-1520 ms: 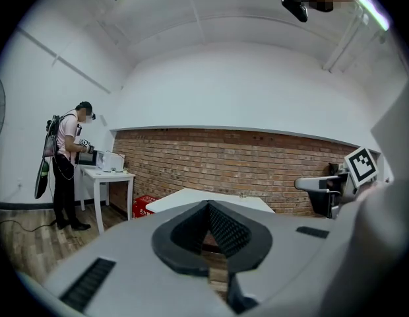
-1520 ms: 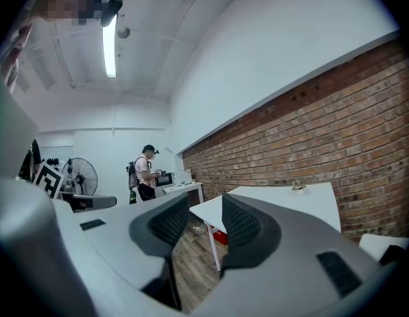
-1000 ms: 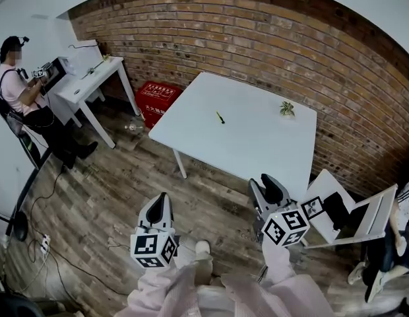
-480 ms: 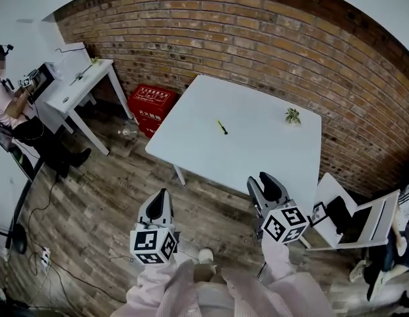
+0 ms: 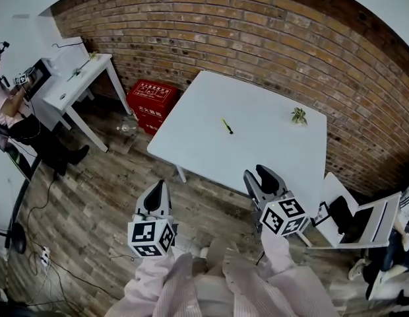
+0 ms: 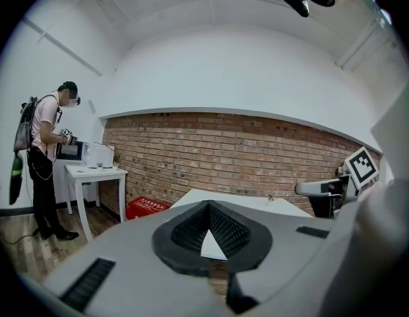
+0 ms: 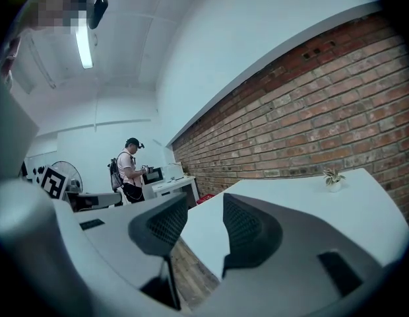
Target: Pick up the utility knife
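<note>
Approach step, nothing grabbed yet. Knife (image 5: 227, 126) lying mid surface (image 5: 270, 150), well apart from both grippers. Plant (image 5: 299, 115) far right. Right hand-held gripper (image 5: 257, 176) at near edge, jaws apart, empty. Left hand-held gripper (image 5: 156, 193) over floor, tips pinched together, empty. Next, I'd guess: reach right one forward, straddle knife.

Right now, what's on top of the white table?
Utility knife near the middle, small plant by the far right corner. The right gripper covers some near edge.
</note>
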### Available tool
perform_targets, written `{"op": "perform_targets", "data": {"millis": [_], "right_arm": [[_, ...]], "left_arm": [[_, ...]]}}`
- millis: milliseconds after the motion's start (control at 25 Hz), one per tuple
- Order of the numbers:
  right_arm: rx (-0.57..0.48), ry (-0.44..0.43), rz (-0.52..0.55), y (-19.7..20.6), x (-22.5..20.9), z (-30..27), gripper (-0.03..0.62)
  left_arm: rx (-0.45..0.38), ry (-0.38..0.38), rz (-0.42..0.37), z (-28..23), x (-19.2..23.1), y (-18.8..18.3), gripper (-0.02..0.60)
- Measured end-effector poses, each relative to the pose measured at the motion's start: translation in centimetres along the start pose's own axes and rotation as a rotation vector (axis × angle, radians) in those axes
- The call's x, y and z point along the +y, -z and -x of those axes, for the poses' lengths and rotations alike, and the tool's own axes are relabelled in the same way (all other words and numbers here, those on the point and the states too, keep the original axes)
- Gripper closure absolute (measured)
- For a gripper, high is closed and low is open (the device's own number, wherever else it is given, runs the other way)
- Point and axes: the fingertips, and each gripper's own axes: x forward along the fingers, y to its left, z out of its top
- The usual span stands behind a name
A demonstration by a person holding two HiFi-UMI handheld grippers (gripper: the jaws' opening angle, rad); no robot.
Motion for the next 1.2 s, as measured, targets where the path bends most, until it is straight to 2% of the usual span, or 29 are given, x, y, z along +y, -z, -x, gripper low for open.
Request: {"op": "perform_targets", "data": {"millis": [440,680,920,1200], "right_arm": [[0.063,0.001,0.006,0.8,-2.1,-4.7,0.445],[0.085,0.024,-0.014,0.3,-5.6,-8.4,0.445],[0.172,-0.022,-0.013,0.8,-7.2,-12.3,0.445],[0.244,-0.039,-0.008,1.1,-9.4,-16.6,0.445]], "left_arm": [[0.034,-0.009,0.006,-3.5,1.4,0.9,0.589],[0.049,0.012,-0.008,-8.1,1.4,0.0,0.589],[0.086,0.038,0.019,-13.0,1.2,0.0,0.59],[0.125,0.049,0.042,-18.0,1.5,0.1,0.589]]}}
